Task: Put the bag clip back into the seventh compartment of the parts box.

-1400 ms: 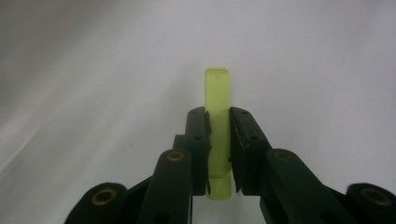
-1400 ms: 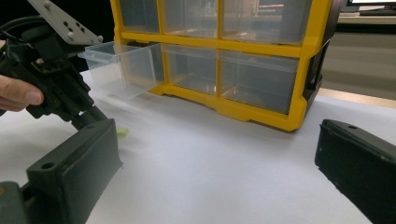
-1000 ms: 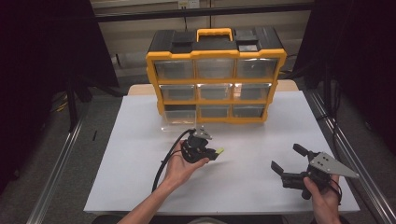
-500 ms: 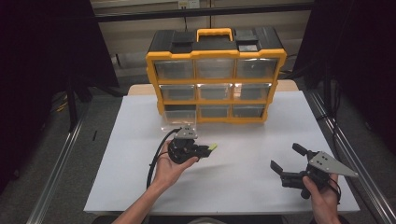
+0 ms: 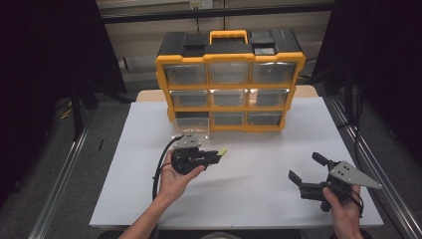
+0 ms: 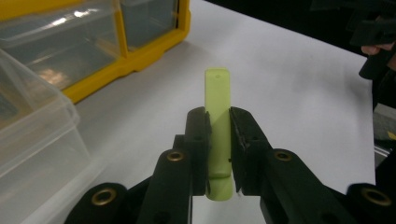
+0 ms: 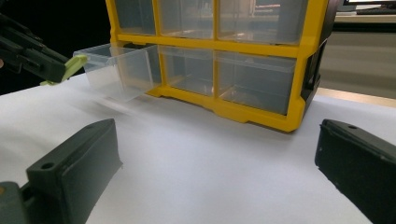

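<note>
Left gripper view shows the left gripper [image 6: 218,140] clamping a green stick [image 6: 218,100], while the right gripper [image 5: 304,172] stands wide open, empty.

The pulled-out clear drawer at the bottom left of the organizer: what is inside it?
The clear drawer looks empty through its transparent walls in the right gripper view. In the high view, the left tongs cover part of it.

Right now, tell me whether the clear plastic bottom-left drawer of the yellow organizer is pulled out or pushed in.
Pulled out: the clear plastic bottom-left drawer juts forward past the yellow organizer frame, while its neighbours sit flush.
</note>
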`<move>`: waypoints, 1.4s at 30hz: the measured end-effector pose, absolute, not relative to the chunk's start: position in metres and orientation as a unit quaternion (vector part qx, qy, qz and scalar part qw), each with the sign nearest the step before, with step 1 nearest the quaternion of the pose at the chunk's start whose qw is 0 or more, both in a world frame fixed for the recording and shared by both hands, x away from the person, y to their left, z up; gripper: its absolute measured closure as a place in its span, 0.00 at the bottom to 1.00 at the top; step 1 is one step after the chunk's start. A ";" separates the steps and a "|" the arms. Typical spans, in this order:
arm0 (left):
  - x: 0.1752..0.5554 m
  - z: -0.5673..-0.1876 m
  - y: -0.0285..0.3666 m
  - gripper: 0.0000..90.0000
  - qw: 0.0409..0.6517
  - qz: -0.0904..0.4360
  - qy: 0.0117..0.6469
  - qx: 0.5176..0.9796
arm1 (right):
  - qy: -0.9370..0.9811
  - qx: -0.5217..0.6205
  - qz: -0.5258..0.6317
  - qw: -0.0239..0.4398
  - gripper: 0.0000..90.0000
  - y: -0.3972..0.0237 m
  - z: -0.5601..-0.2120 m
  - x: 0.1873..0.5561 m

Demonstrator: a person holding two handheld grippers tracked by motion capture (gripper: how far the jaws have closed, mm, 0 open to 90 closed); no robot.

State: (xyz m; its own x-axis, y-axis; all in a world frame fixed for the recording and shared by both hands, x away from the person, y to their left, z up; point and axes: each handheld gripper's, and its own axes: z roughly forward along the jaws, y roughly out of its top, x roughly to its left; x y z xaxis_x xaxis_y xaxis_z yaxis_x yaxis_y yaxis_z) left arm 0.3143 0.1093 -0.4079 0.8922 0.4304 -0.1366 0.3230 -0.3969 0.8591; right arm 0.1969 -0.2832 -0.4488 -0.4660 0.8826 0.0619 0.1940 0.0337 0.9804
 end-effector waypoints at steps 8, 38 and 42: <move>0.316 -0.399 0.122 0.87 0.502 0.058 0.232 0.831 | 0.648 0.415 0.559 0.309 0.00 -0.283 -0.449 0.197; 0.320 -0.348 0.180 0.87 0.568 0.100 0.234 0.783 | 0.642 0.414 0.566 0.308 0.00 -0.285 -0.449 0.196; 0.324 -0.345 0.184 0.87 0.561 0.104 0.241 0.785 | 0.643 0.415 0.566 0.308 0.00 -0.285 -0.449 0.196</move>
